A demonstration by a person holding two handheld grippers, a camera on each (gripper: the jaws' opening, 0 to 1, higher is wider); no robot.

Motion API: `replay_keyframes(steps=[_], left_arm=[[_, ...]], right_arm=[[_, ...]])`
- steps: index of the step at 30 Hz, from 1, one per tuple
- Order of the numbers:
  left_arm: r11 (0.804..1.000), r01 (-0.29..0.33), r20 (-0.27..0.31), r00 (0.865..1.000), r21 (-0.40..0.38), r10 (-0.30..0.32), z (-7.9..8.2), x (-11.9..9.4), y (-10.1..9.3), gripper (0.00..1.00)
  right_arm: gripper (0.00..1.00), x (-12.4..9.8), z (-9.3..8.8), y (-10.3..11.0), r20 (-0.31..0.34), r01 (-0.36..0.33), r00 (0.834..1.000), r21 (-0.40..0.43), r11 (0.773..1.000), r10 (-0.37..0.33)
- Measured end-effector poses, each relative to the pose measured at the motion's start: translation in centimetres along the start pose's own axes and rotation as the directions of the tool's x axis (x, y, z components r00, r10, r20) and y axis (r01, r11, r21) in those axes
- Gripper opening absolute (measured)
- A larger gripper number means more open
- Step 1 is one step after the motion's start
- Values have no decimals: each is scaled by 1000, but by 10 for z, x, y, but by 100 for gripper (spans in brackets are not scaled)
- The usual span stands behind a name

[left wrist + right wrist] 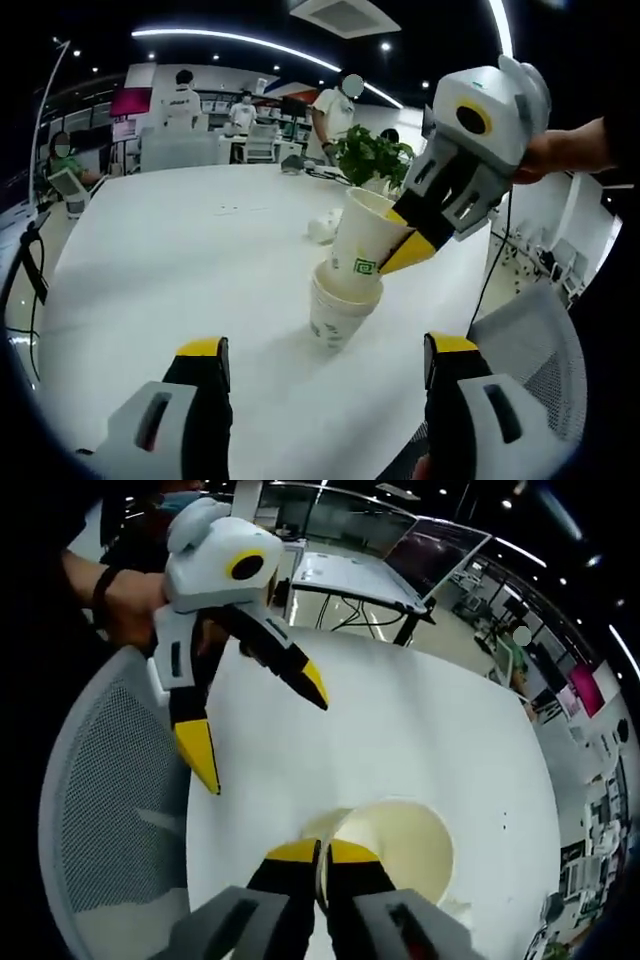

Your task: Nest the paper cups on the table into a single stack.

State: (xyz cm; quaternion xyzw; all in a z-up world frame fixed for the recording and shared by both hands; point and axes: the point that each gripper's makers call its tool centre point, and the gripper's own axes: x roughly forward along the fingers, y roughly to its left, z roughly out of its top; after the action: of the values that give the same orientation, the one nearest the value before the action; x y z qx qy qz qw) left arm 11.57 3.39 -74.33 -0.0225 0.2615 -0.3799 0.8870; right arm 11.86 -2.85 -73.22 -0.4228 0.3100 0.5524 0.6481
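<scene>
On the white table (180,260) stands a short stack of white paper cups (335,318). Another paper cup (360,245) with a green mark leans tilted in the top of that stack. My right gripper (402,238) comes in from the right and is shut on that cup's rim, one jaw inside and one outside. In the right gripper view its jaws (322,858) pinch the rim of the cup (395,852), whose open mouth faces the camera. My left gripper (330,350) is open, a little short of the stack, with nothing between its jaws. It hangs over the table edge (260,725).
A grey mesh chair (540,345) (100,780) sits at the table's near edge. A potted green plant (372,155) and a small crumpled white item (322,228) lie beyond the stack. Several people stand by desks at the far end of the room.
</scene>
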Motion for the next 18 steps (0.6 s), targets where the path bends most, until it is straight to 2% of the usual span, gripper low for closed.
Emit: replay_keyframes(steps=[18], left_arm=[[1000,7,-6,1000,-5,-7,0,1,-3,77]], right_arm=[[0,10,-5,4,-19,-23,1000,3,1000,23]])
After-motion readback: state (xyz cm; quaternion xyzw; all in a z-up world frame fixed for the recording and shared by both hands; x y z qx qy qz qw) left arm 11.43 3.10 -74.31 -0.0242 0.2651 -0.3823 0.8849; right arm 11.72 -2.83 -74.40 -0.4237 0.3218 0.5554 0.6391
